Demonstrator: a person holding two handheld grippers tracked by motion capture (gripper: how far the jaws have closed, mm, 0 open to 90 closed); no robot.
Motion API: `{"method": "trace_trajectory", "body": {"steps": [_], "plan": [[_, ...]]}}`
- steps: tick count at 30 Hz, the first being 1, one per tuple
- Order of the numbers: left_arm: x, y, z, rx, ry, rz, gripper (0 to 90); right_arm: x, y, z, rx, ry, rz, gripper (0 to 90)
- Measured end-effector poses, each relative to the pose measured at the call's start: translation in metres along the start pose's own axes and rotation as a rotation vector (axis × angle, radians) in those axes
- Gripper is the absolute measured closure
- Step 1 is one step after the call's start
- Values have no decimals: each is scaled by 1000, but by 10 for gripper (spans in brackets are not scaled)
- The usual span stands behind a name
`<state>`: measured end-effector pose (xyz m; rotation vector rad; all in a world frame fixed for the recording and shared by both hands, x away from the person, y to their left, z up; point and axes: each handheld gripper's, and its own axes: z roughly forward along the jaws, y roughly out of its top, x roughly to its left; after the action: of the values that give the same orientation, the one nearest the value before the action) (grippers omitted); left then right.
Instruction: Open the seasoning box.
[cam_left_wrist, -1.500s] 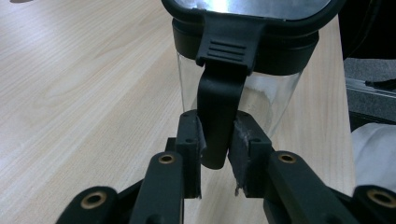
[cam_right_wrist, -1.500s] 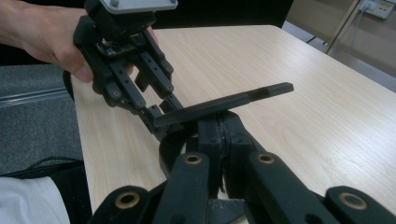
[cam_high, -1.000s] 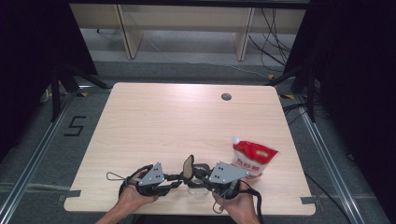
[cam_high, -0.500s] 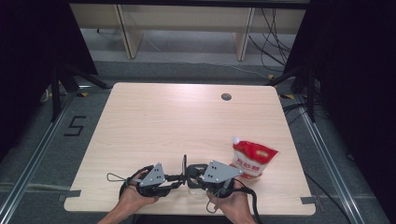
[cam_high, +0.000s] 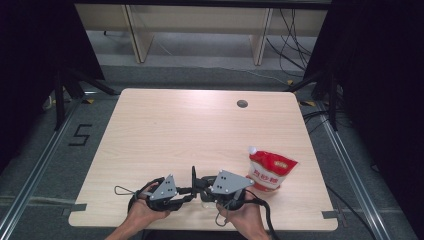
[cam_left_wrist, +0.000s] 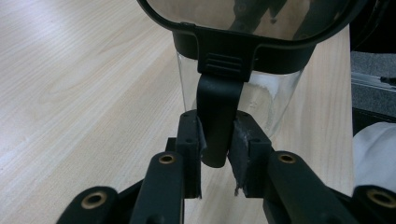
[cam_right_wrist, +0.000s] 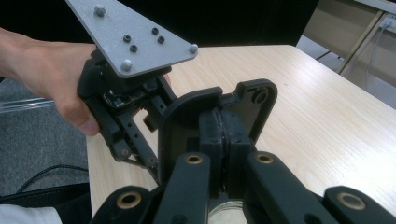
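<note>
A clear container (cam_left_wrist: 261, 100) with a black rim stands near the table's front edge. In the left gripper view, my left gripper (cam_left_wrist: 216, 135) is shut on the black tab (cam_left_wrist: 217, 107) that hangs from this rim. My right gripper (cam_right_wrist: 223, 126) is shut on the container's black hinged lid (cam_right_wrist: 187, 112), which stands upright. In the high view, the left gripper (cam_high: 191, 191) and right gripper (cam_high: 203, 184) meet tip to tip, with the lid (cam_high: 194, 175) edge-on between them. The container itself is mostly hidden under the grippers there.
A red and white pouch (cam_high: 270, 170) with a white cap lies on the wooden table (cam_high: 190, 125) just right of my right hand. A round dark grommet (cam_high: 242, 104) sits at the far side. Shelving stands beyond the table.
The black lid has swung from a tilted, broad-face position to upright and edge-on. My right gripper has shifted slightly left with it. The left gripper has held still.
</note>
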<state>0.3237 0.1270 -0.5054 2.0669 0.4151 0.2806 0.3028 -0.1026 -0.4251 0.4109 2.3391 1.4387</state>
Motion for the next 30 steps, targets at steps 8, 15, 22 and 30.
{"method": "trace_trajectory", "body": {"steps": [8, 15, 22, 30], "plan": [[-1, -1, 0, 5, 6, -32, 741, 0, 2, 5, 0, 9, -8, 895], [-1, -1, -1, 4, 1, -36, 740, 0, 2, 5, -1, 10, 0, 884], [0, -2, -1, -5, -12, -48, 720, -3, 1, 2, -3, -2, 3, 859], [-4, 1, -7, 3, 1, -65, 509, -14, -10, -20, -23, -47, 29, 796]]}}
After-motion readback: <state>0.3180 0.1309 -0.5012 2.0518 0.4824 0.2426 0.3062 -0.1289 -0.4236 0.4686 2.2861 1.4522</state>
